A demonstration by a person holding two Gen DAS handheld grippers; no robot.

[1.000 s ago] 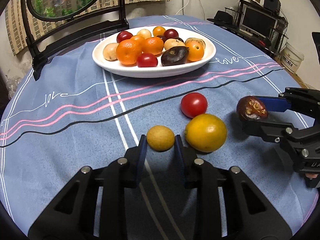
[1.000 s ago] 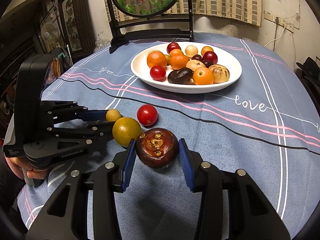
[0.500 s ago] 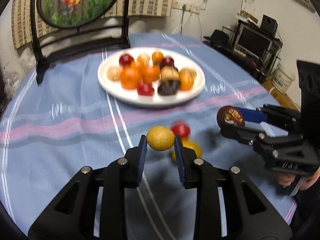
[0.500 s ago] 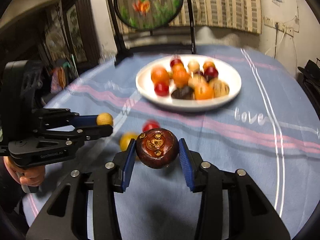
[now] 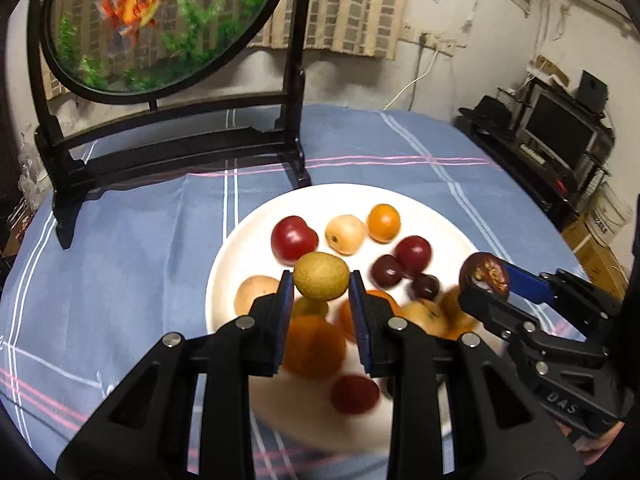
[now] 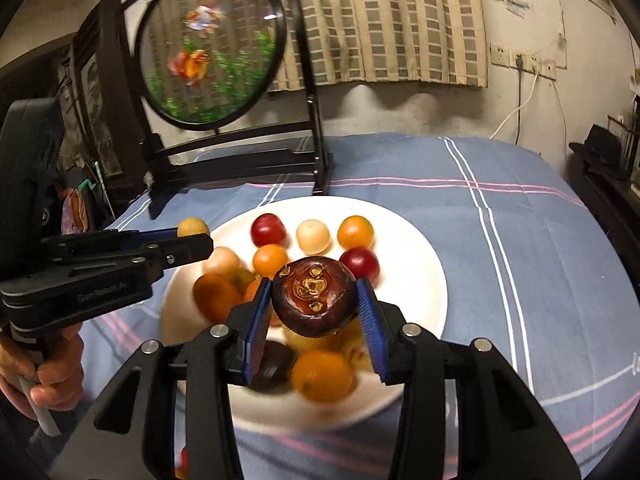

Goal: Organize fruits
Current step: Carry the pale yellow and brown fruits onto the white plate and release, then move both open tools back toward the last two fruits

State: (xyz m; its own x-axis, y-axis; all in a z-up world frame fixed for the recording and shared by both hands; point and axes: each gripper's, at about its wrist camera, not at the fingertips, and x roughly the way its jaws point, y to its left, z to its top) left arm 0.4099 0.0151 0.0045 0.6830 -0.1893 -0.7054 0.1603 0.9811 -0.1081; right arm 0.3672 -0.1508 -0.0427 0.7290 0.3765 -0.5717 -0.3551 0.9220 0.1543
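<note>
My left gripper (image 5: 321, 294) is shut on a small yellow-green round fruit (image 5: 321, 276) and holds it in the air above the white plate (image 5: 248, 248). In the right wrist view that same gripper (image 6: 188, 236) comes in from the left with the yellow fruit (image 6: 193, 227) at the plate's left rim. My right gripper (image 6: 316, 308) is shut on a dark brown mangosteen (image 6: 314, 296), also above the plate (image 6: 416, 264). The mangosteen (image 5: 484, 278) shows at the right of the left wrist view. Several red, orange and pale fruits lie on the plate.
A round fish-picture screen on a black stand (image 5: 168, 148) rises just behind the plate. The table wears a blue cloth with pink and white stripes (image 6: 520, 216). A hand (image 6: 48, 376) grips the left tool's handle. Shelves with a monitor (image 5: 560, 132) stand beyond the table's right side.
Both grippers lifted off the tablecloth and travelled forward with their fruits, from beside the loose tomato and orange to above the plate. Both grips stayed shut throughout.
</note>
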